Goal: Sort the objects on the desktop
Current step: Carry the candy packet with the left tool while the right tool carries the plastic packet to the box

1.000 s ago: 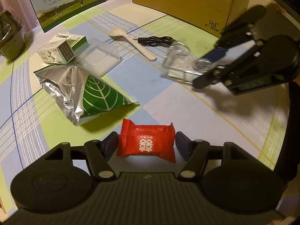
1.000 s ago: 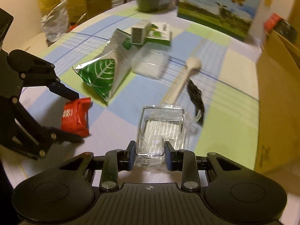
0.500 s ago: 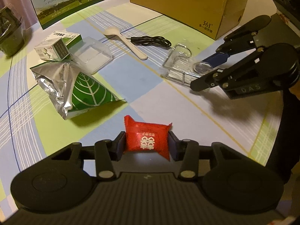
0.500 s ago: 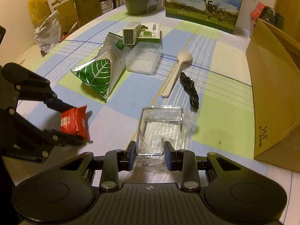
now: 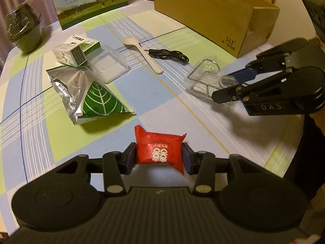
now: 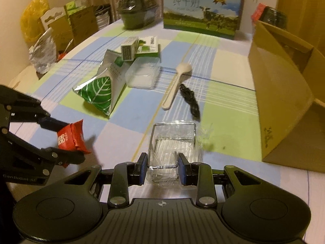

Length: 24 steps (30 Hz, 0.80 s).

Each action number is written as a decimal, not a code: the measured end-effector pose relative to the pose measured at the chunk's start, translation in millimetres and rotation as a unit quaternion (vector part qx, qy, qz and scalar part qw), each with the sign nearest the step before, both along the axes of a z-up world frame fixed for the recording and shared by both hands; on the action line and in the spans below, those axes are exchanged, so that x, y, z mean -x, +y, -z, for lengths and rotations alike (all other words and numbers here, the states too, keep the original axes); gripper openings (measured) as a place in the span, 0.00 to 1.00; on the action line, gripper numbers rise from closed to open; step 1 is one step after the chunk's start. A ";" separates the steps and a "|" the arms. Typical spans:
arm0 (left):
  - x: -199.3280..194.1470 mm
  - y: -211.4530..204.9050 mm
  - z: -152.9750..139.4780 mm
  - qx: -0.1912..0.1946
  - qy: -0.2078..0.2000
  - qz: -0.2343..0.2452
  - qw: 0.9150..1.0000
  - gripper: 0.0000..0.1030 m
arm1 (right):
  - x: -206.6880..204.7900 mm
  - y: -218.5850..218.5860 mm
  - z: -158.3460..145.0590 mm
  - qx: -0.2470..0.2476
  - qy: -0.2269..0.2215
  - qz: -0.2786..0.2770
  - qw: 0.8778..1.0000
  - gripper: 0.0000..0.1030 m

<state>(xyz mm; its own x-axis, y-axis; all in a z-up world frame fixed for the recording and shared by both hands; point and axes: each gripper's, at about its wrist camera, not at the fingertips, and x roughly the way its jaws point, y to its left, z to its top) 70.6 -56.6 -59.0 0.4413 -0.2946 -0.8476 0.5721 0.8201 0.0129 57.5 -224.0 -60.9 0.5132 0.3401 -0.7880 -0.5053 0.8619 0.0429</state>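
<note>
Step in hand: both grippers carry a picked item off the table [image 5: 203, 126]; judged from the task, the open cardboard box [image 5: 213, 14] at the far right looks the likely drop place, though that is a guess.
Doing it well, left: keep the squeeze even on the red candy packet [image 5: 159, 149]; the wrapper is soft and crinkly, so it may slip or twist if the grip slackens.
Doing it well, right: keep the clear plastic box [image 6: 172, 150] level; it is light, stiff and slick, with loose film around it that could snag on the box wall.
Clearance: rise enough to pass over the white plastic spoon [image 6: 175, 86] and the black cable [image 6: 190, 99], which lie between the carried things and the far side of the table.
Left gripper [image 5: 158, 158]: jaws clamped on the two short sides of the red candy packet, which sits square between them with its top edge poking forward past the tips.
Right gripper [image 6: 162, 168]: jaws clamped on the near end of the clear plastic box; most of the box juts out ahead of the tips.
Height: the right view shows the packet clear of the table, with a shadow beneath it.
Left on the table: green leaf-print foil bag [image 5: 89, 95], small green-and-white cartons [image 5: 75, 49], shallow clear lid [image 5: 108, 66].
</note>
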 end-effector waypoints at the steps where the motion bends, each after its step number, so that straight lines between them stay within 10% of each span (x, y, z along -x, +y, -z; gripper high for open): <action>1: 1.2 -0.8 -1.3 0.002 0.000 -0.004 1.000 0.40 | 1.5 -1.6 -1.8 0.000 -0.004 0.003 1.000 0.27; 24: 7.9 -24.8 -39.5 0.034 -0.019 -0.076 0.996 0.40 | 14.5 -30.6 -57.8 -0.034 -0.057 0.040 0.997 0.27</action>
